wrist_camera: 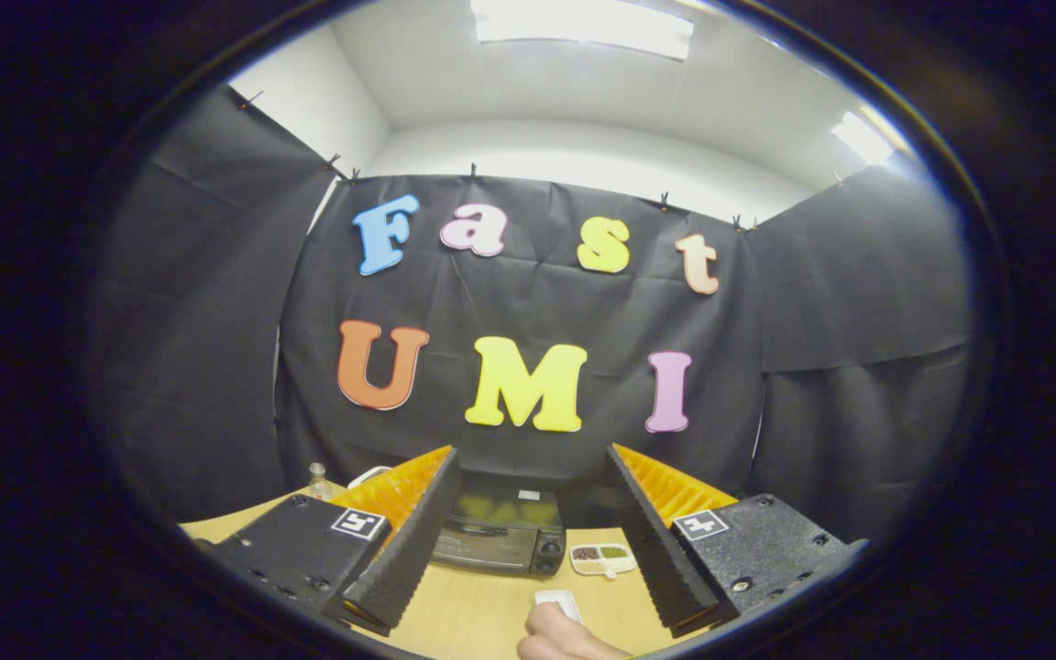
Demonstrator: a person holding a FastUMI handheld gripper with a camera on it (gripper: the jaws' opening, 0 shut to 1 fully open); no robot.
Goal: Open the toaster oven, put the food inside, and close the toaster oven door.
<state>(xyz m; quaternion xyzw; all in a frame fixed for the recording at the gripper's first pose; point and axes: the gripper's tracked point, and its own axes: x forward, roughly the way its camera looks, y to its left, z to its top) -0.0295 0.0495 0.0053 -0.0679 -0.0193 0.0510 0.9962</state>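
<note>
Black cloth hangs behind a wooden worktop, and a toaster oven sits on it with its door shut, beyond the claw. Beside the oven lies a small tray of food. The claw is spread wide and holds nothing, while a hand touches a small white thing between the fingers.

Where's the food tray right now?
The food tray sits on the wooden table just right of the closed toaster oven, beyond the open gripper.
</note>
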